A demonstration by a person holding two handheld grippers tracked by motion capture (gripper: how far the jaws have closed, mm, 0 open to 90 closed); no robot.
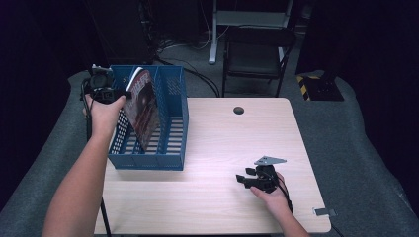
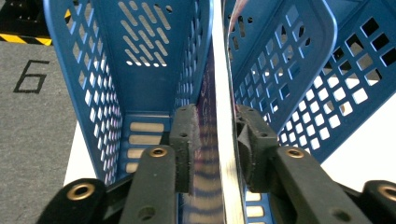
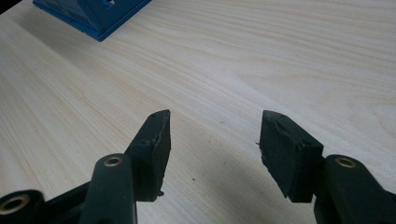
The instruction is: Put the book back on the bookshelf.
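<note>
A blue perforated file rack [image 1: 170,148] with several slots stands on the left of the light wooden table [image 1: 222,138]. A thin book [image 1: 143,106] with a dark reddish cover leans upright in one slot. My left gripper [image 1: 126,94] reaches in from the rack's left side at the book's top edge. In the left gripper view the book [image 2: 227,158] runs edge-on between the pads of the left gripper [image 2: 215,121], which stand just off it. My right gripper [image 1: 242,180] rests low over the table at the front right, open and empty [image 3: 214,135].
A corner of the rack [image 3: 93,14] lies at the top left of the right gripper view. A round cable hole [image 1: 238,110] sits near the table's far edge. A dark chair [image 1: 257,54] stands beyond the table. Grey carpet surrounds it.
</note>
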